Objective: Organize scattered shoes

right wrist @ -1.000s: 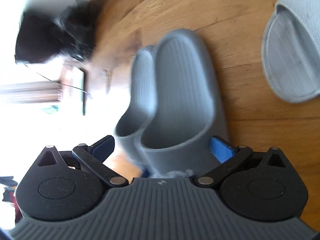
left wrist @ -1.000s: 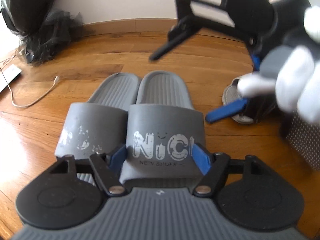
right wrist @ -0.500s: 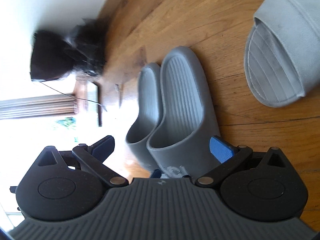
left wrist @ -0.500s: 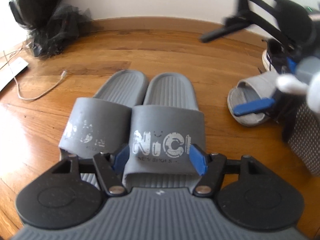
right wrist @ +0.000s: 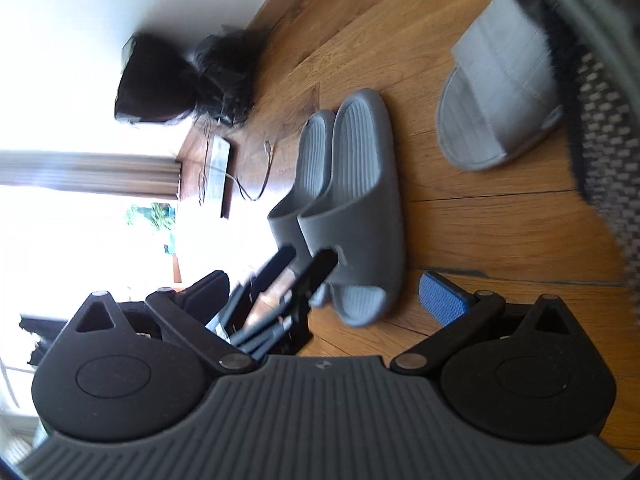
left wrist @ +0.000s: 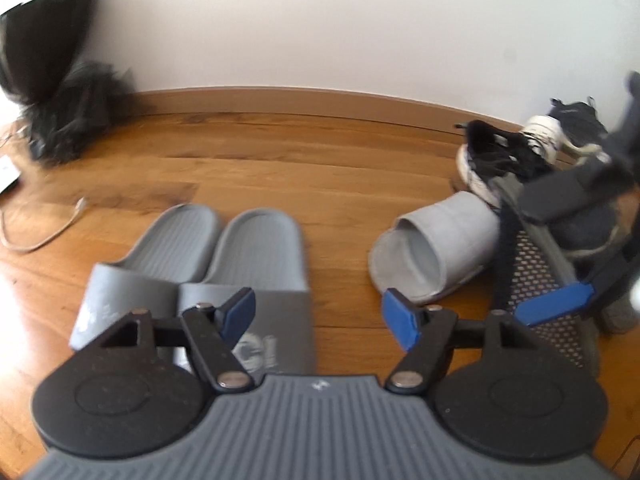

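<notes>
Only left view shows sneakers (left wrist: 516,148) behind light slipper (left wrist: 436,240).

Bare floor (left wrist: 344,216) between grey slides (left wrist: 224,248) and light slipper (left wrist: 432,256); sneakers (left wrist: 516,152) crowd behind it

We are in a home: a wooden plank floor (left wrist: 320,176) meets a white wall (left wrist: 320,24), curtains (right wrist: 88,176) hang by a bright window, and house slippers (left wrist: 432,256) and sneakers (left wrist: 504,152) lie scattered.
</notes>
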The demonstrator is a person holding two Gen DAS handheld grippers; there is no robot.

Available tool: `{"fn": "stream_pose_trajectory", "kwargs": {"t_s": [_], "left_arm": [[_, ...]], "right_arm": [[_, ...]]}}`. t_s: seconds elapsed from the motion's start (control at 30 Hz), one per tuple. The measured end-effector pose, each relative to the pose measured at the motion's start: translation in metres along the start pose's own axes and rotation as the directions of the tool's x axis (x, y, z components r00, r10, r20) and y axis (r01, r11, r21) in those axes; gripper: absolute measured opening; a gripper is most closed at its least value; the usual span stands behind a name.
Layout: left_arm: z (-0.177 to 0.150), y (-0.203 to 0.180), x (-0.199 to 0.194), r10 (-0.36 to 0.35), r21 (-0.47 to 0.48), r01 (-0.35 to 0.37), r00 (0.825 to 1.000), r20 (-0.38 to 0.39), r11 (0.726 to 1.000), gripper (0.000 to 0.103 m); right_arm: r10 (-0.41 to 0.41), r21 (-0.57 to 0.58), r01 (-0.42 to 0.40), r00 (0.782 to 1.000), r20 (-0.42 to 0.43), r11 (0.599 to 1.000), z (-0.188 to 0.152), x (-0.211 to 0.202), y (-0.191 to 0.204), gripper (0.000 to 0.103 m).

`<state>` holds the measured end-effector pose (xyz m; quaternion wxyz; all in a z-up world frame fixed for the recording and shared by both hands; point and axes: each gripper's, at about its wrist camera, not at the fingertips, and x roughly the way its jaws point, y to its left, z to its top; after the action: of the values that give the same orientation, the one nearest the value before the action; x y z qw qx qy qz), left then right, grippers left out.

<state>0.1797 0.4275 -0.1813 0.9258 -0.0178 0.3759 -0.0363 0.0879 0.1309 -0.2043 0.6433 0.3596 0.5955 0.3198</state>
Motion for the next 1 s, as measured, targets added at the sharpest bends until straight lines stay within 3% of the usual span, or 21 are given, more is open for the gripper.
{"fn": "stream_pose_trajectory", "kwargs": {"t_s": [0.23, 0.43, 0.5, 0.6, 0.77, 1.0], "left_arm": [[0.006, -0.009, 0.008, -0.031, 0.004, 0.031, 0.999, -0.012, 0.999, 0.075], [0.008, -0.027, 0.013, -0.027, 0.022, 0.028, 0.998, -0.050, 0.999, 0.075], [0.012, -0.027, 0.018, -0.029, 0.034, 0.031, 0.998, -0.054, 0.999, 0.076], [0.019, -0.026, 0.025, -0.033, 0.051, 0.036, 0.998, -0.059, 0.998, 0.079], [0.034, -0.046, 0.031, -0.067, 0.078, 0.072, 0.995, -0.068, 0.994, 0.084], [0.040, -0.053, 0.053, -0.195, -0.061, 0.189, 0.974, -0.115, 0.980, 0.084]], "right_arm": [[-0.059, -0.031, 0.061, 0.996, 0.061, 0.998, -0.003, -0.050, -0.027, 0.102], [-0.194, -0.071, 0.206, 0.970, 0.148, 0.976, -0.003, -0.079, -0.059, 0.102], [-0.188, -0.093, 0.205, 0.969, 0.157, 0.974, -0.005, -0.083, -0.062, 0.102], [-0.293, -0.164, 0.330, 0.932, 0.215, 0.929, -0.010, -0.086, -0.055, 0.102], [-0.452, -0.285, 0.534, 0.838, 0.307, 0.796, -0.017, -0.072, -0.050, 0.102], [-0.536, -0.314, 0.616, 0.786, 0.309, 0.723, 0.001, -0.051, -0.064, 0.102]]}}
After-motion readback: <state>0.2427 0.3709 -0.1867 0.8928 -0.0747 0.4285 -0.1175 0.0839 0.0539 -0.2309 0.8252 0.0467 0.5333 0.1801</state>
